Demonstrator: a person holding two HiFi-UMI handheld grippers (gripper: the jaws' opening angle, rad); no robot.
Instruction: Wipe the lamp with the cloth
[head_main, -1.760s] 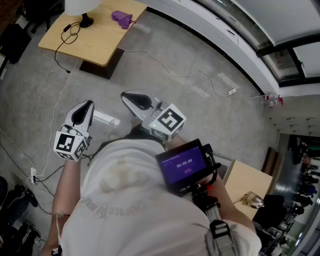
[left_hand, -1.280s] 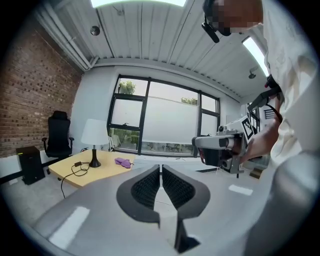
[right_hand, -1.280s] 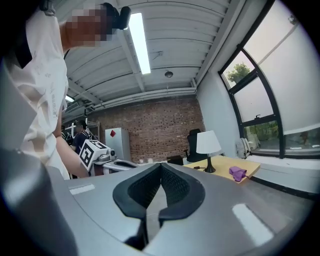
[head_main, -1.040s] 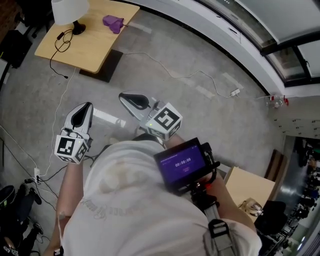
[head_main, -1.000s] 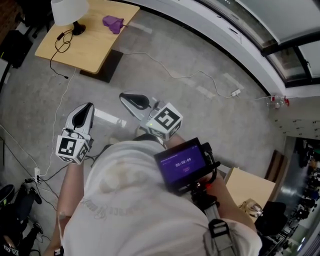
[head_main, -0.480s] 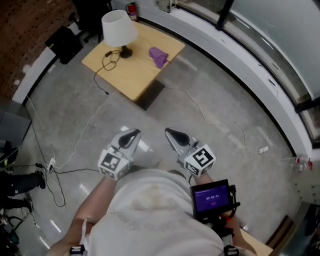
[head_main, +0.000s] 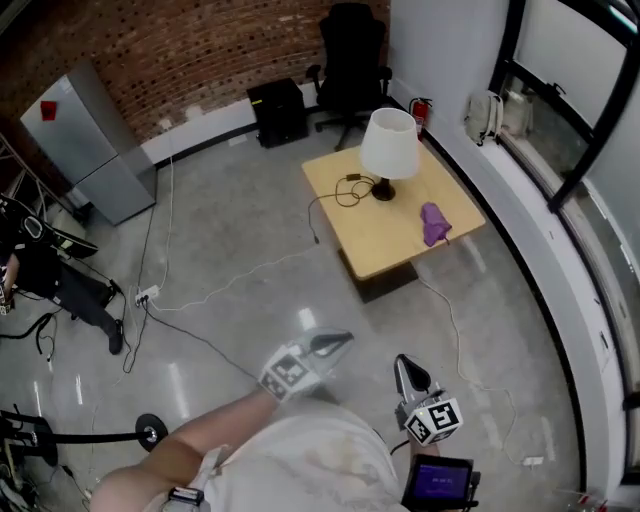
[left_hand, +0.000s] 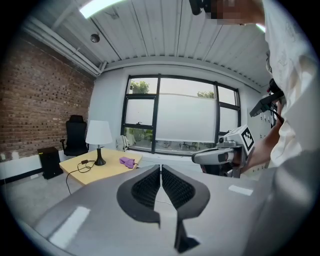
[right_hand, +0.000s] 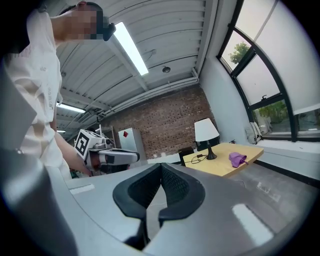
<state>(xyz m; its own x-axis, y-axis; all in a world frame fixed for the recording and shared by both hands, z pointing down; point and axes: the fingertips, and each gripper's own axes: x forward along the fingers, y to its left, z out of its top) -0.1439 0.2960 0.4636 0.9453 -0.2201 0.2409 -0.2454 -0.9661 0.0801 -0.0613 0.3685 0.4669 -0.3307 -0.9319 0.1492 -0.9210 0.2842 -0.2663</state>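
A lamp (head_main: 388, 146) with a white shade and black base stands on a light wooden table (head_main: 370, 236) several steps ahead of me. The purple cloth (head_main: 433, 224) lies crumpled on the table to the lamp's right. My left gripper (head_main: 338, 340) and right gripper (head_main: 404, 366) are held over the floor, well short of the table, both shut and empty. In the left gripper view, the left gripper (left_hand: 160, 168) has the lamp (left_hand: 98, 136) and cloth (left_hand: 128, 161) far off to its left. From the right gripper (right_hand: 160, 166), the lamp (right_hand: 206, 132) and cloth (right_hand: 237, 159) appear far off to its right.
A black cord (head_main: 335, 195) trails from the lamp over the table edge, and more cables (head_main: 215, 285) cross the concrete floor. Behind the table stand an office chair (head_main: 352, 48), a black box (head_main: 278, 110) and a grey cabinet (head_main: 85, 135). Windows run along the right.
The head view has swung round: the table with lamp and cloth went from the top left to the upper middle. Both grippers now show lower in the picture, still shut.
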